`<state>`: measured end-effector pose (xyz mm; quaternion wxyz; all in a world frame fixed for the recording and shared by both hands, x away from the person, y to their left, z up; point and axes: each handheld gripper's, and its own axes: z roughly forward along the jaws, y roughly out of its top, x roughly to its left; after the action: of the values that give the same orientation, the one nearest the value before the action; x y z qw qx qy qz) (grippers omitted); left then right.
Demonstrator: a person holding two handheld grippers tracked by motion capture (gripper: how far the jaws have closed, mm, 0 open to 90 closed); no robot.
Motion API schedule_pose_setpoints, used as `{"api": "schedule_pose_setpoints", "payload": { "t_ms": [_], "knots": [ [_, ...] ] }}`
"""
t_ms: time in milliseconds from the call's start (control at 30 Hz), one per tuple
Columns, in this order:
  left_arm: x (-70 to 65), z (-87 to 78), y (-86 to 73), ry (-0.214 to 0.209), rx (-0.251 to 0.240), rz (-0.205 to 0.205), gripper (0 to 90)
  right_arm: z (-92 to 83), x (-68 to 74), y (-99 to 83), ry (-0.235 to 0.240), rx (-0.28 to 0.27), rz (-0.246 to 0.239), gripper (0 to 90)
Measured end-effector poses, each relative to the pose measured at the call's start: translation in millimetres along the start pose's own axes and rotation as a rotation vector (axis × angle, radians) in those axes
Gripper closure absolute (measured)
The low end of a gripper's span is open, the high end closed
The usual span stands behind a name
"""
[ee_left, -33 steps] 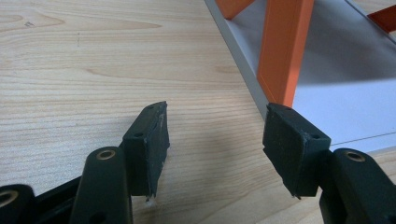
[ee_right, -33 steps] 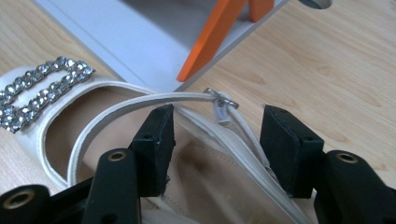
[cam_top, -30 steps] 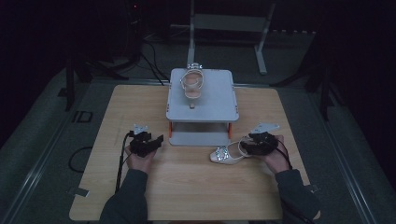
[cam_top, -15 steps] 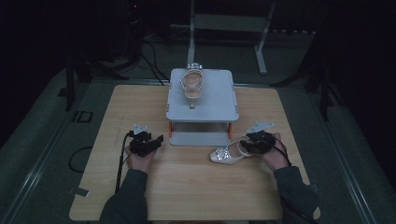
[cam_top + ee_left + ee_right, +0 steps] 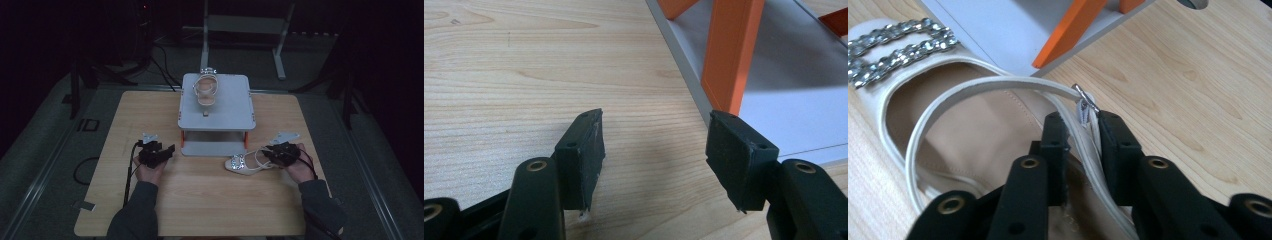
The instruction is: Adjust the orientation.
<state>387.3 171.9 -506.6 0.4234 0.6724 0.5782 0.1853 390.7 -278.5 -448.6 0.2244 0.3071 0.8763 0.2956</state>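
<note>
White sandal (image 5: 973, 135) strap between the right tool (image 5: 1082, 132) jaws.

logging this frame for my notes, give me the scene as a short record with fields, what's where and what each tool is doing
surface: light wooden table
stand: grey two-level shelf with orange legs, at table centre
shoe on stand: cream strappy sandal, on the top level
shoe on table: cream sandal with rhinestone buckle straps, in front of the stand, right of centre
right tool: shut on the table sandal's thin white strap, near its heel end
left tool: open, nothing between its jaws, just over the table beside an orange leg
</note>
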Motion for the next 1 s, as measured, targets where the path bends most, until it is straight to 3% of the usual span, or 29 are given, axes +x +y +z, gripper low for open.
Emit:
{"api": "schedule_pose_setpoints", "payload": {
  "t_ms": [200,533,733,1000],
  "knots": [
    [0.1,0.1,0.0,-0.001,0.0,-0.002,40.6,-8.6,-5.5,-9.5,0.017,-0.023,0.03,79.0],
    [0.6,0.1,0.1,-0.001,0.001,-0.006,40.6,-16.0,-13.8,-20.8,0.002,-0.038,0.063,80.2],
    [0.6,0.1,0.1,-0.001,0.001,-0.006,40.6,-28.5,-27.2,-30.8,-0.012,-0.08,0.142,82.5],
    [0.7,0.2,0.2,-0.001,0.002,-0.006,40.6,-37.4,-35.9,-37.8,-0.028,-0.102,0.188,83.1]
  ]
}}
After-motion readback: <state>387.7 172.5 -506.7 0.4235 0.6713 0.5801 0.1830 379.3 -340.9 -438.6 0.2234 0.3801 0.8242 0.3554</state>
